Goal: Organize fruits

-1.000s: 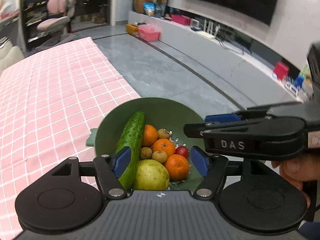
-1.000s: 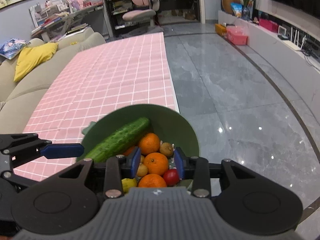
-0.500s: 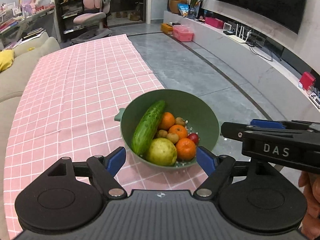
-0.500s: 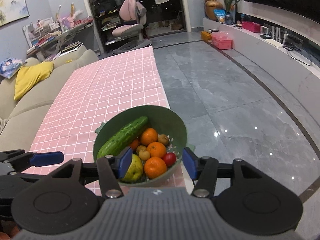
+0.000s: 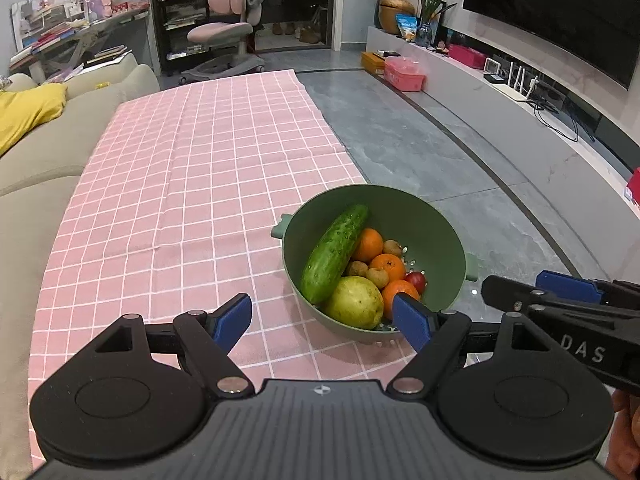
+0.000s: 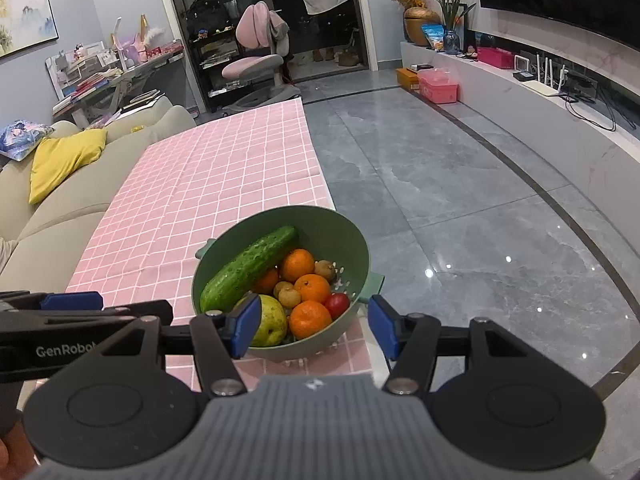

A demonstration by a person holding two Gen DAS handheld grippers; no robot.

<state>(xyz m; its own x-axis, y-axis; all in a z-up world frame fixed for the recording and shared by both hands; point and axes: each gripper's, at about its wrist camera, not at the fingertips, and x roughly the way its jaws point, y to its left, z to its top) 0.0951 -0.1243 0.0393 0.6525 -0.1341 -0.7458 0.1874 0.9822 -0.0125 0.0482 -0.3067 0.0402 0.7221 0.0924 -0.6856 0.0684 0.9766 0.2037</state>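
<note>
A green colander bowl [image 5: 420, 216] [image 6: 344, 232] stands at the near right corner of the pink checked tablecloth [image 5: 200, 184] [image 6: 224, 176]. It holds a cucumber [image 5: 334, 254] [image 6: 248, 268], a yellow-green pear [image 5: 354, 302] [image 6: 272, 322], three oranges [image 5: 388, 266] [image 6: 312, 318], several small brown fruits [image 5: 378, 277] and a red one [image 5: 416, 280] [image 6: 337, 304]. My left gripper [image 5: 322, 322] is open and empty, just short of the bowl. My right gripper [image 6: 312, 326] is open and empty, also short of the bowl. Each gripper shows at the edge of the other's view.
A beige sofa [image 5: 36, 168] [image 6: 52, 200] with a yellow cushion runs along the table's left side. Grey tiled floor [image 5: 440, 140] lies to the right past the table edge. A pink chair [image 5: 228, 28] and shelves stand at the back.
Both grippers have pulled back and up from over the bowl and have opened wider. The bowl and its fruit have not moved.
</note>
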